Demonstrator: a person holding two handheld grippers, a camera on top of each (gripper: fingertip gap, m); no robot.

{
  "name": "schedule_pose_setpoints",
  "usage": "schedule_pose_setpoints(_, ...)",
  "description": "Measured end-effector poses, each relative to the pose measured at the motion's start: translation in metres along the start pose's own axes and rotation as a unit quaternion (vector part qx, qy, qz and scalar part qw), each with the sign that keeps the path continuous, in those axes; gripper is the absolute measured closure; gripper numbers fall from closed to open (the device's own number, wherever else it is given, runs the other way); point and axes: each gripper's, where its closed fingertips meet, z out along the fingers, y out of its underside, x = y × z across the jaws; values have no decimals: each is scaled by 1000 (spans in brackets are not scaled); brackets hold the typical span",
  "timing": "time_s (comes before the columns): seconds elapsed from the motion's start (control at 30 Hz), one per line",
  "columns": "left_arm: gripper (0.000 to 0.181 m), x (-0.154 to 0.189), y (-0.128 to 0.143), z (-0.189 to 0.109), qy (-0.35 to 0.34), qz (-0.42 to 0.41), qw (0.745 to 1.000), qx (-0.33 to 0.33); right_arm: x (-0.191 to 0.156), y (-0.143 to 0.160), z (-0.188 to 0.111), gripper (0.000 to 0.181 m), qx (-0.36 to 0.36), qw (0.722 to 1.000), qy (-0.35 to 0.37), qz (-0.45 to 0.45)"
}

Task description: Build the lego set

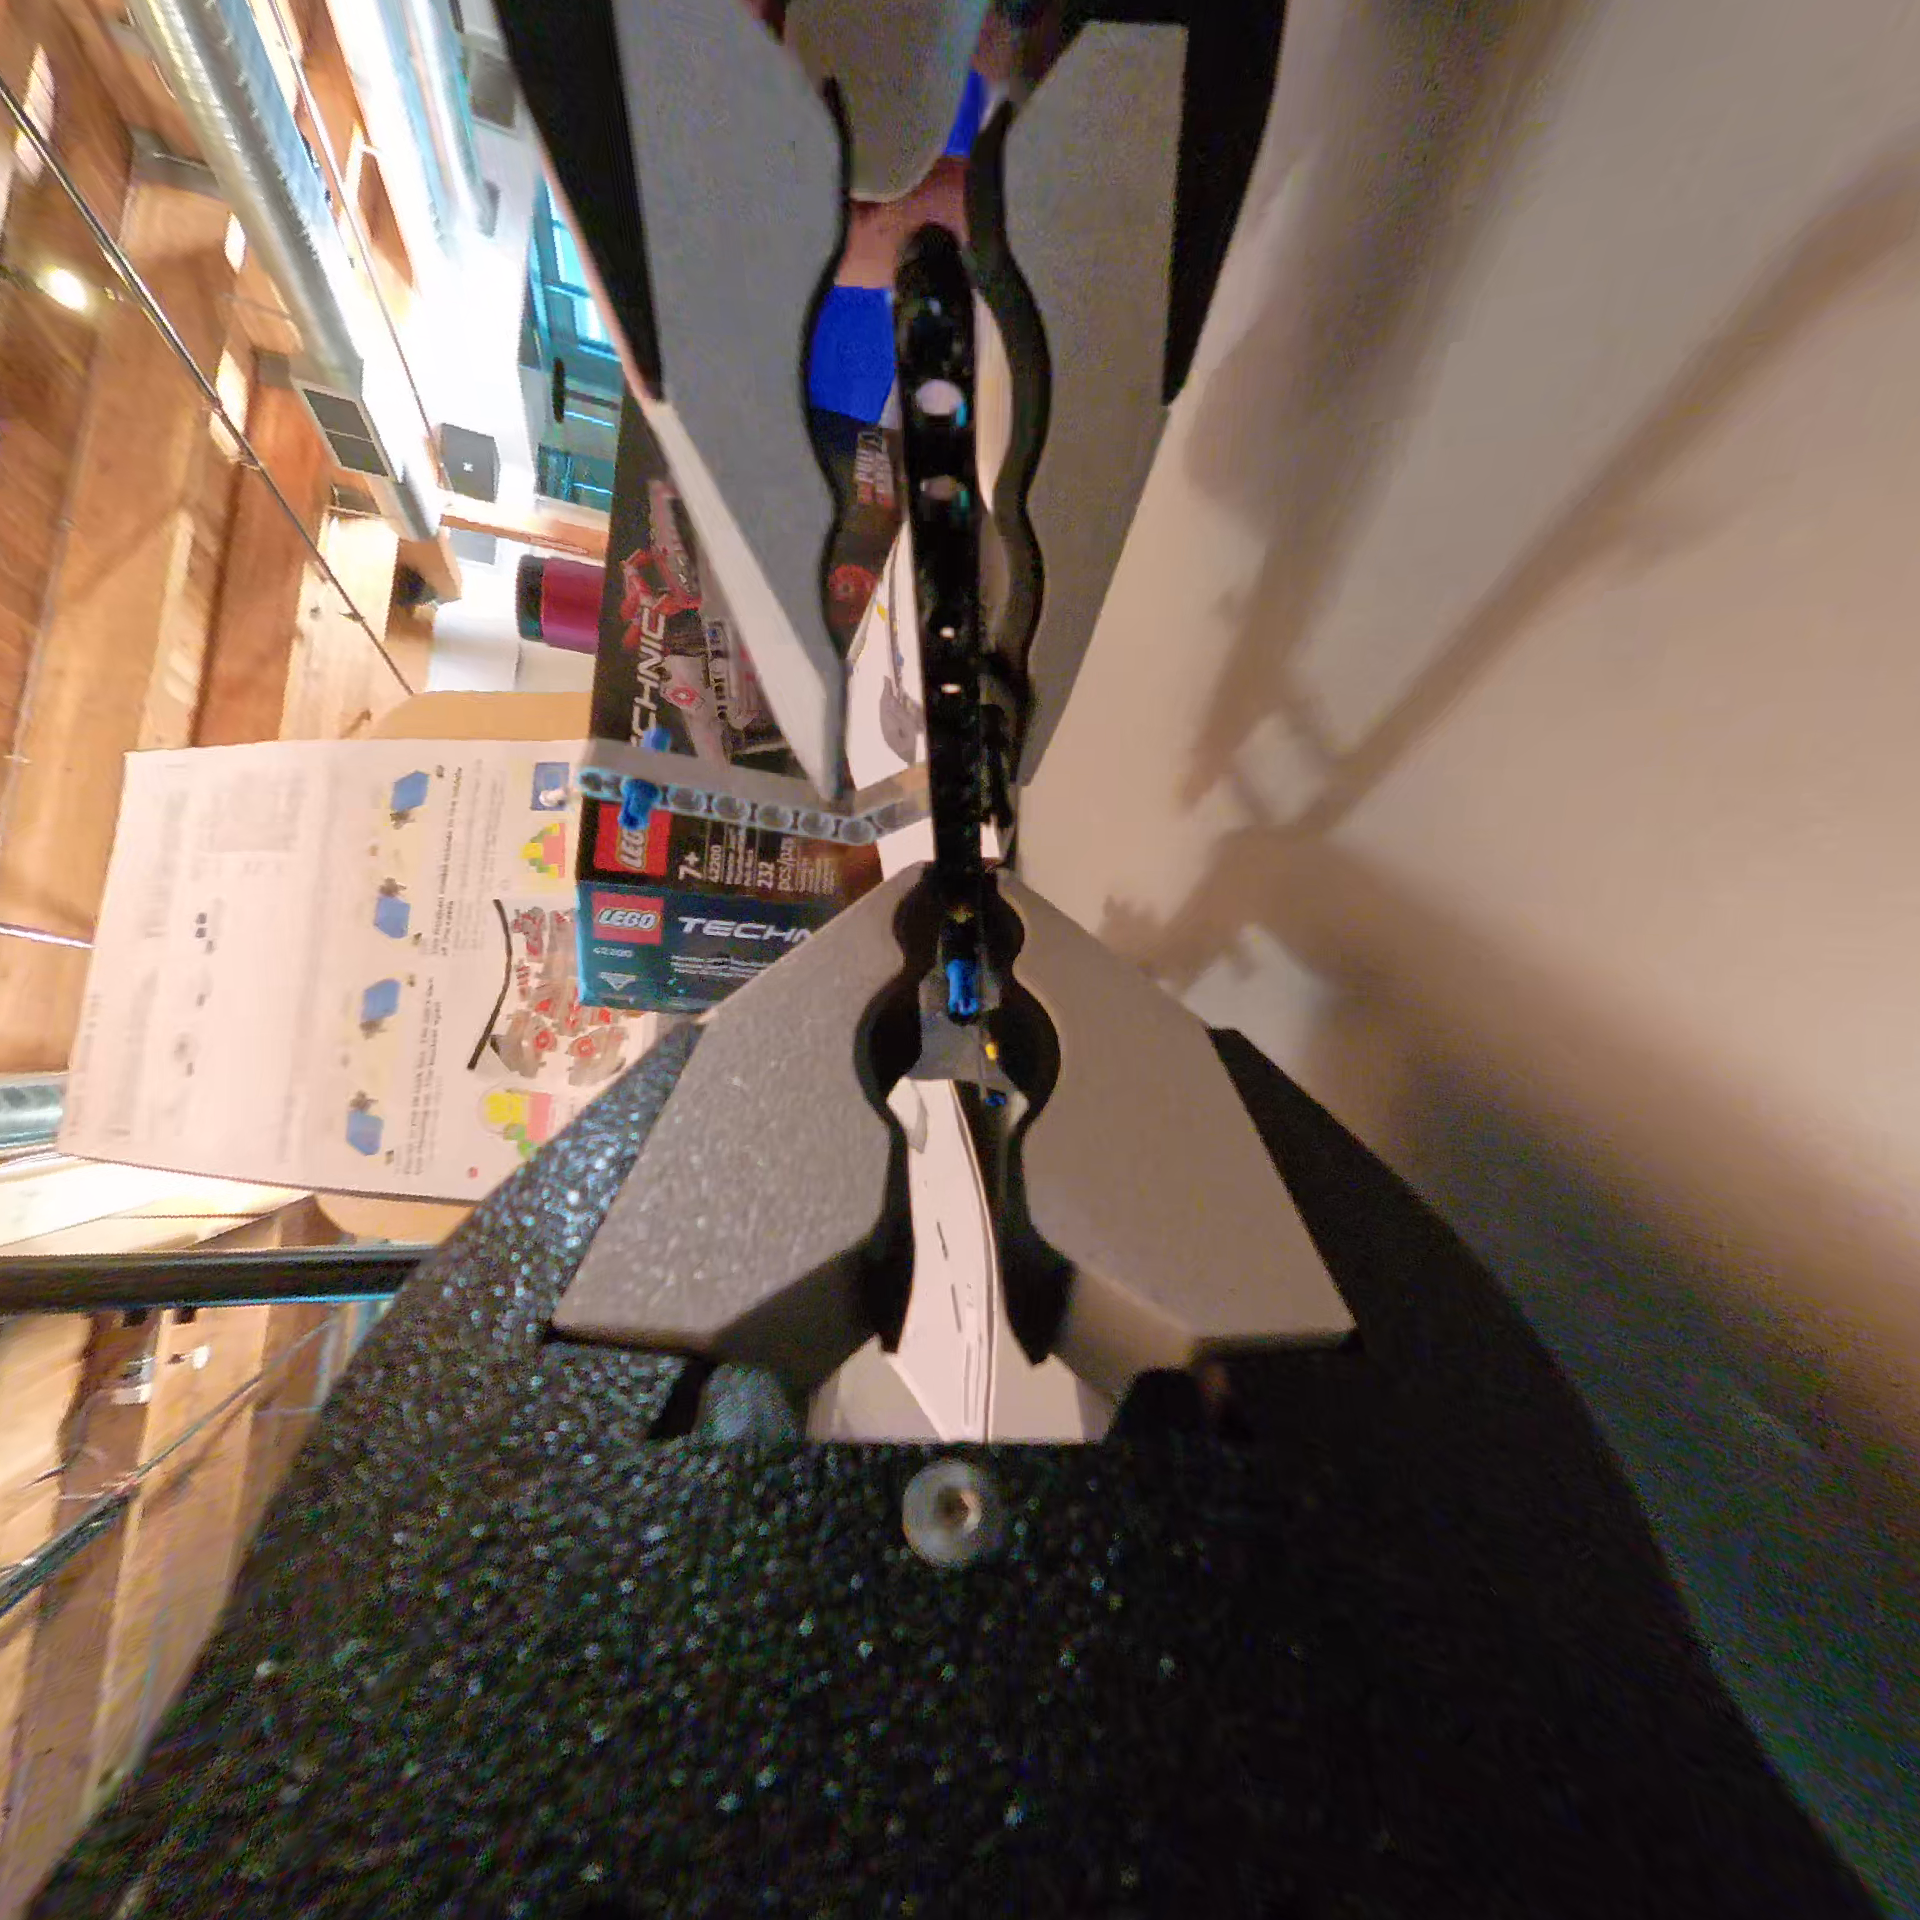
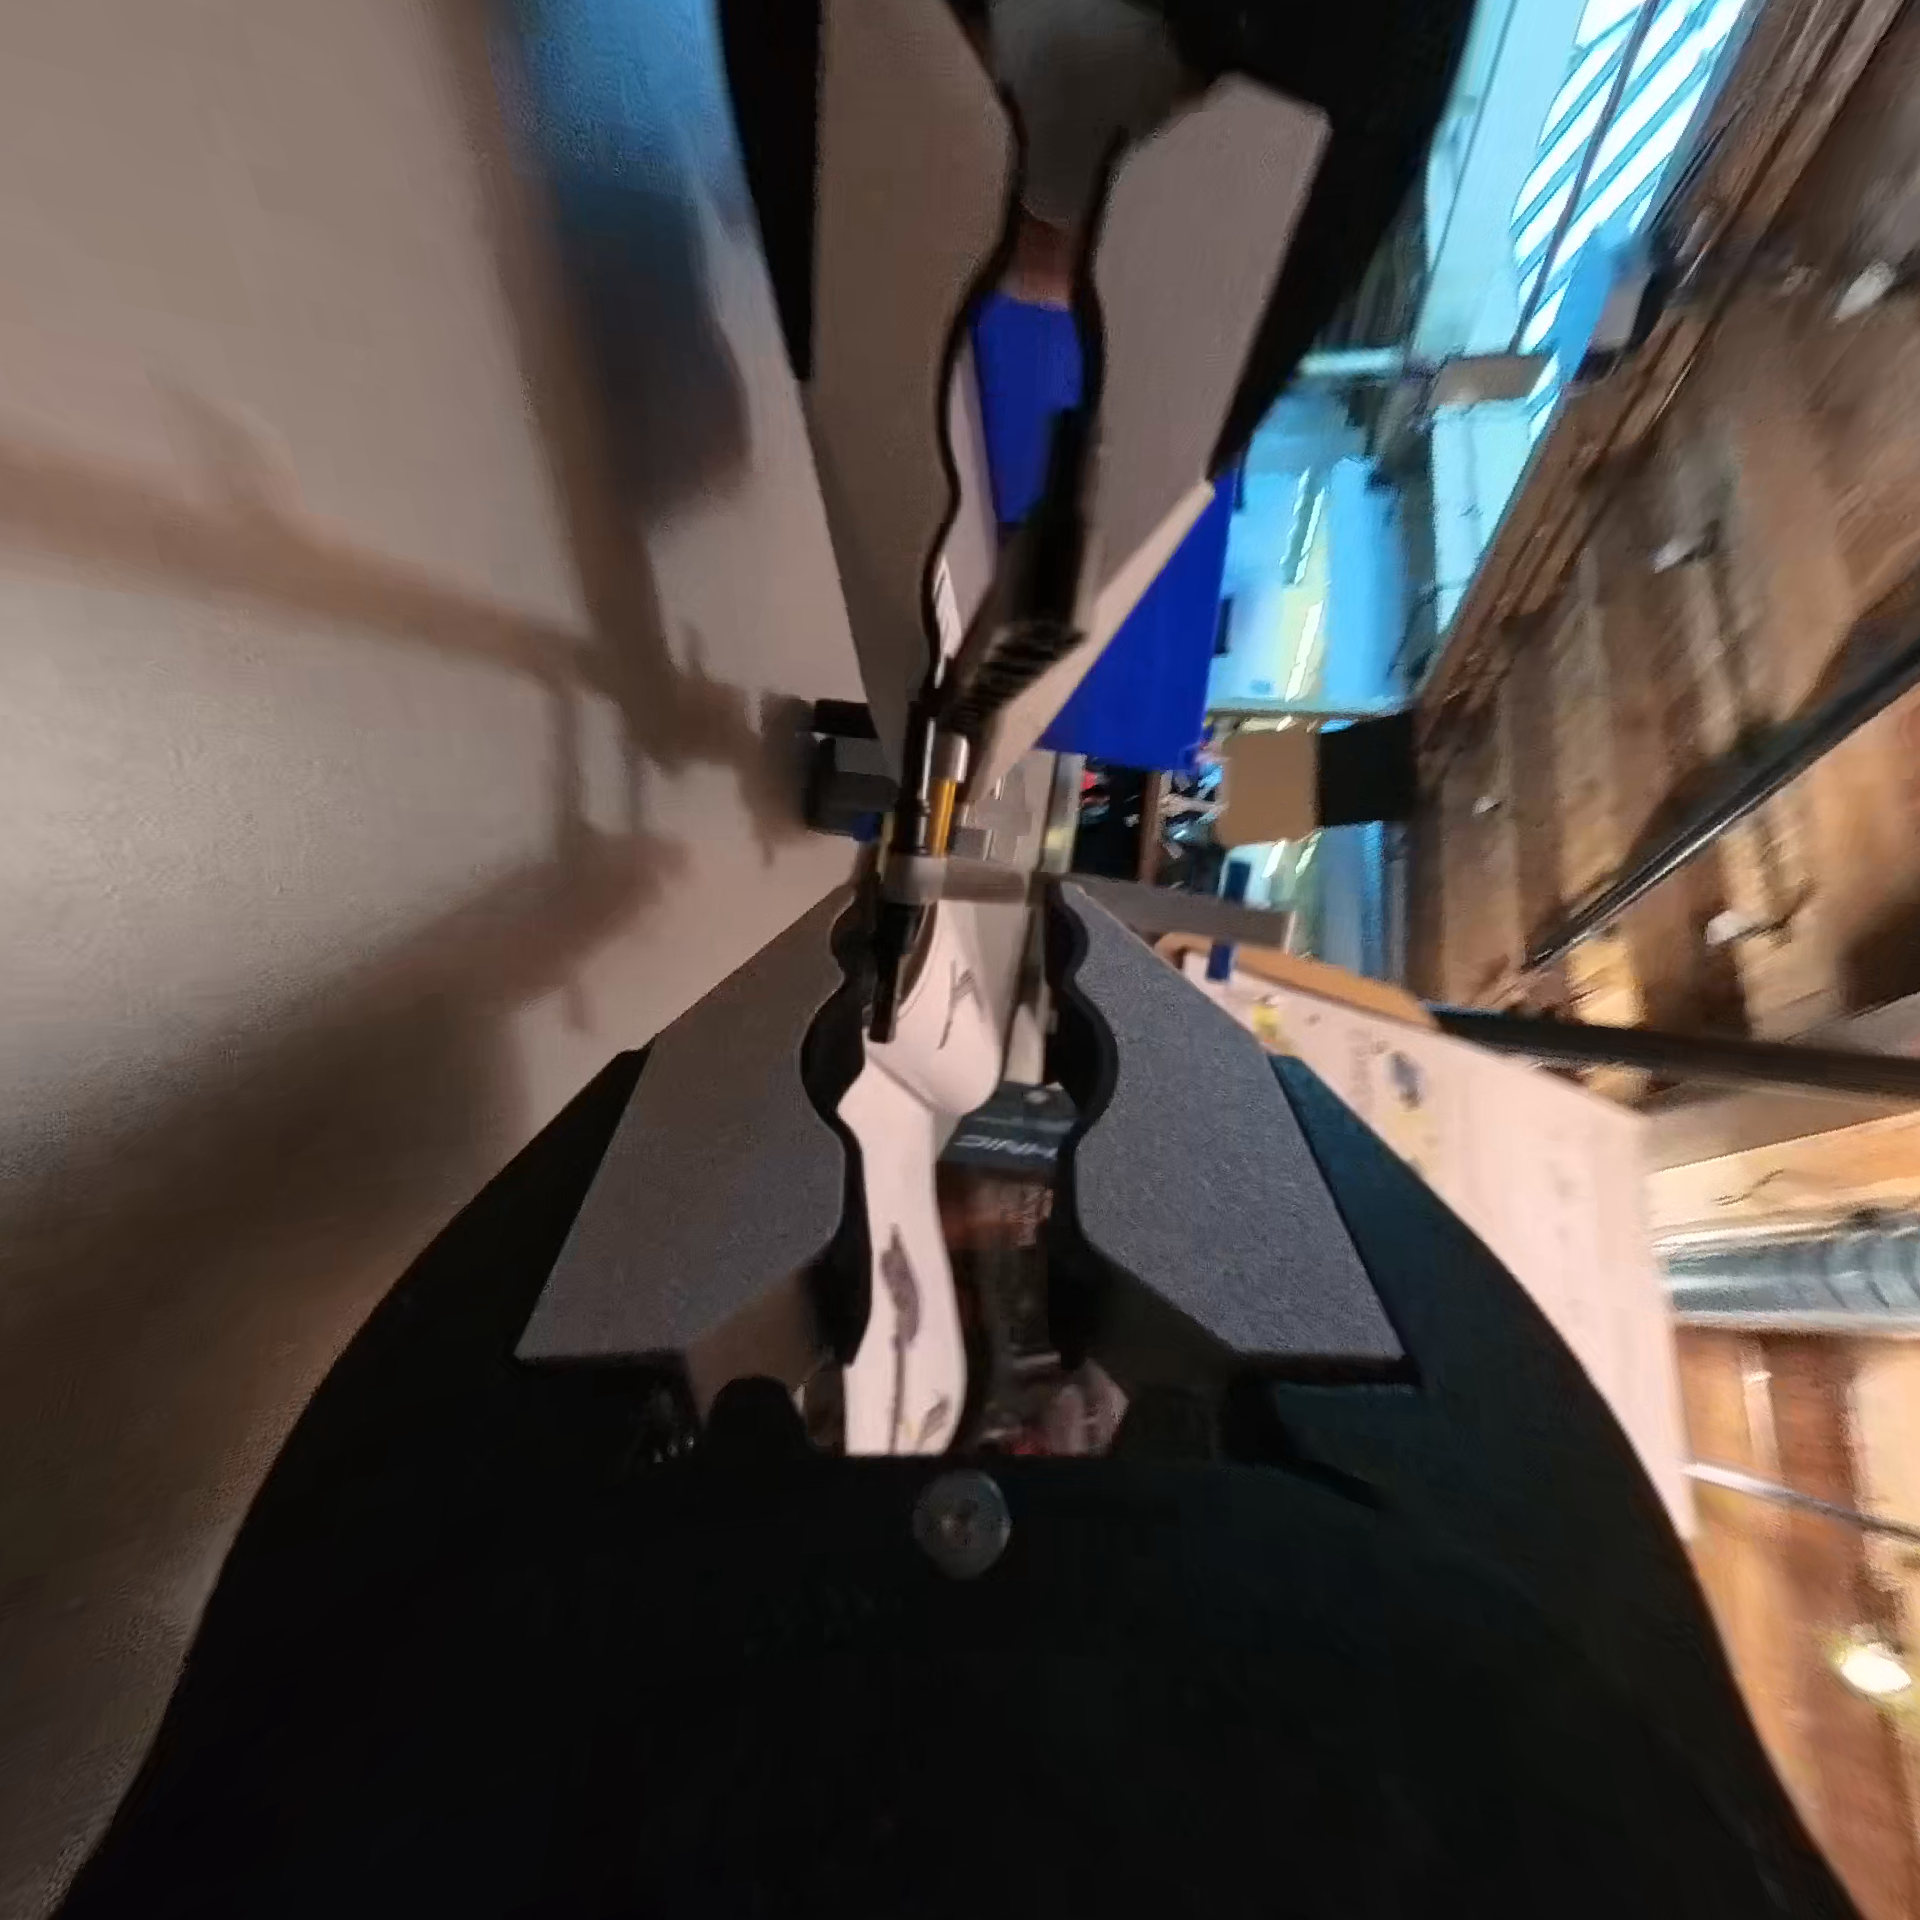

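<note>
My left gripper (image 1: pixel 961 894) is shut on the near end of a long black holed beam (image 1: pixel 940 540), which has a small blue pin (image 1: pixel 961 982) between the pads. A grey holed beam (image 1: pixel 727 805) with a blue pin (image 1: pixel 636 800) crosses the black beam at right angles. My right gripper (image 1: pixel 925 784) faces the left one. Its fingers are apart, and the black beam's far end lies between them against one finger. In the blurred right wrist view my right gripper (image 2: pixel 961 904) is open; a yellow and grey axle part (image 2: pixel 943 800) and the grey beam (image 2: pixel 1174 920) sit at the left gripper (image 2: pixel 951 732).
The set's box (image 1: pixel 707 914) stands behind the grippers on a printed sheet (image 1: pixel 291 966). A white booklet (image 1: pixel 956 1247) lies under the left gripper. The white table (image 1: pixel 1455 727) stretches to one side. A maroon cup (image 1: pixel 566 603) and a person in blue (image 1: pixel 852 343) are behind. Left and right tips are no more than a few centimetres apart.
</note>
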Motion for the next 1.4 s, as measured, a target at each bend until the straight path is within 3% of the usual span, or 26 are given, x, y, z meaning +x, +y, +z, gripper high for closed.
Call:
schedule_pose_setpoints(0.13, 176, -2, 1, 1, 4, -17, 1000, 11, -1, -1, 3, 162, -5, 1000, 7, -27)
schedule_pose_setpoints(0.17, 176, -3, 1, 1, 2, -20, 1000, 17, 0, -1, 3, 32, -5, 1000, 7, -22)
schedule_pose_setpoints(0.2, 176, -4, 1, 0, -1, -24, 999, 24, 3, -2, 2, 37, -3, 1000, 11, -19)
schedule_pose_setpoints(0.33, 176, -4, 0, -1, -10, -33, 999, 29, 2, -4, 0, 21, 4, 1000, -9, -6)
schedule_pose_setpoints(0.43, 176, -3, 0, -1, -14, -32, 999, 28, 1, -4, -1, 172, 5, 999, -33, 18)
schedule_pose_setpoints(0.73, 175, -1, -2, 5, -37, 34, 999, 8, -5, 2, -4, 171, -16, 988, -115, 98)
schedule_pose_setpoints(0.87, 175, -2, -4, 5, -36, 10, 999, 24, -3, 0, -8, 171, 2, 985, -122, 124)
schedule_pose_setpoints(1.07, 177, 1, 4, 7, -33, 23, 999, 10, -11, -6, -4, 160, 7, 997, -78, 27)
schedule_pose_setpoints(1.33, 176, -3, 5, 7, -34, -11, 999, 18, 0, -12, -7, 157, 20, 999, -31, -16)
schedule_pose_setpoints(1.4, 176, -5, 6, 8, -35, -20, 999, 16, -5, -7, -7, 171, 15, 998, -53, 19)
